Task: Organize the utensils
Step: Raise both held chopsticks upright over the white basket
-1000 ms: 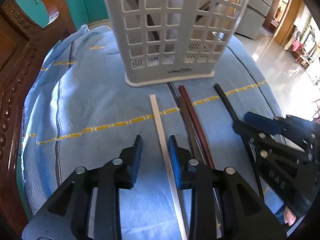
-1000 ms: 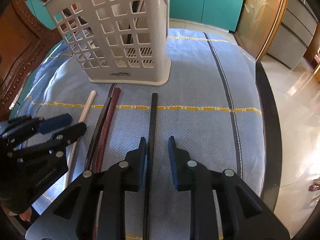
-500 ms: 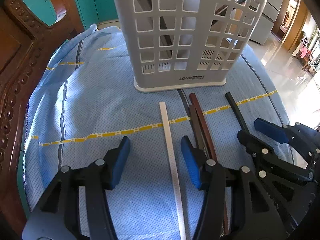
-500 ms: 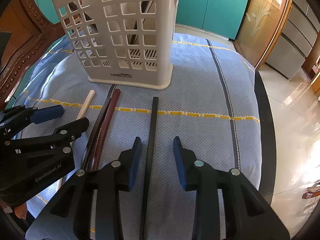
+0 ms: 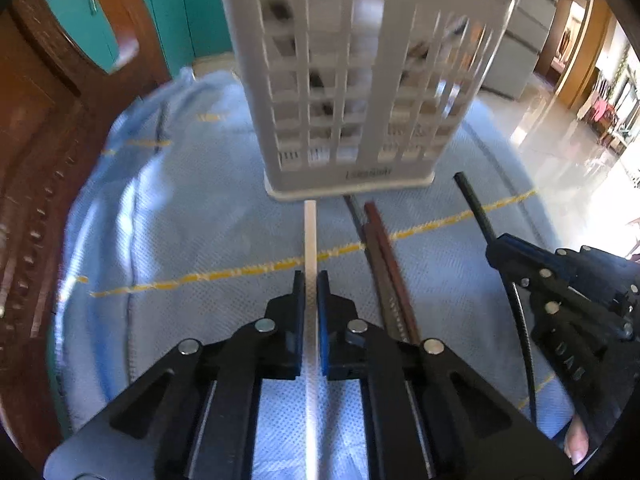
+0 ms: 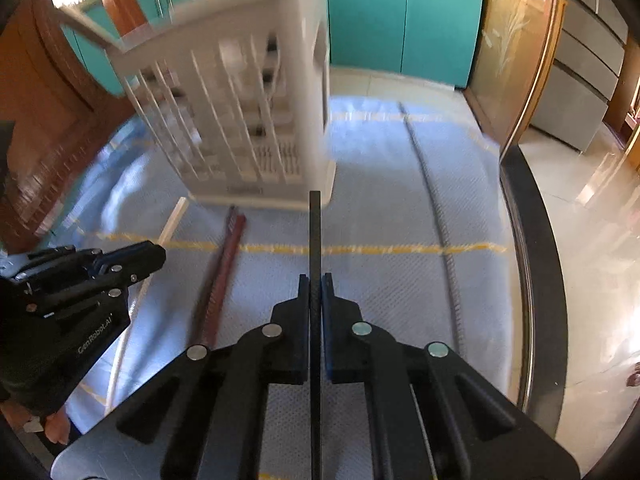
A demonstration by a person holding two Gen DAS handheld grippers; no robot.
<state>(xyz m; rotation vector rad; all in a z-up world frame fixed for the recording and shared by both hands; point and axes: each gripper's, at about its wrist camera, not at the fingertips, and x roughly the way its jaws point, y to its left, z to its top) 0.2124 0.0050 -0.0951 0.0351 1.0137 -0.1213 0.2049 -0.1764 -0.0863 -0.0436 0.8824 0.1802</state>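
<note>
Left wrist view
- Left gripper: bottom centre of frame; jaws had just closed and pinched the white chopstick between the blue pads.
- White chopstick: ran straight up the middle from the bottom edge; far tip ended just below the basket base.
- Utensil basket: white plastic lattice, upright, top centre, motion-blurred; dark sticks showed dimly through the holes.
- Brown chopstick pair: lay side by side on the cloth, right of the white one, far ends near the basket base.
- Black chopstick: right of centre, slanted up-left, passing into the right gripper.
- Right gripper: right edge; jaws closed on the black chopstick.
- Tablecloth: light blue with yellow stripes, covering the table.
- Wooden chair back: carved, left edge.

Right wrist view
- Right gripper: bottom centre; jaws had just closed, pads pressed on the black chopstick, which ran straight up to just beside the basket base.
- Utensil basket: upper left of centre, blurred.
- Brown chopstick pair: on the cloth, left of centre.
- Left gripper: left edge, clamped on the white chopstick.
- Teal cabinets: top of frame.
</note>
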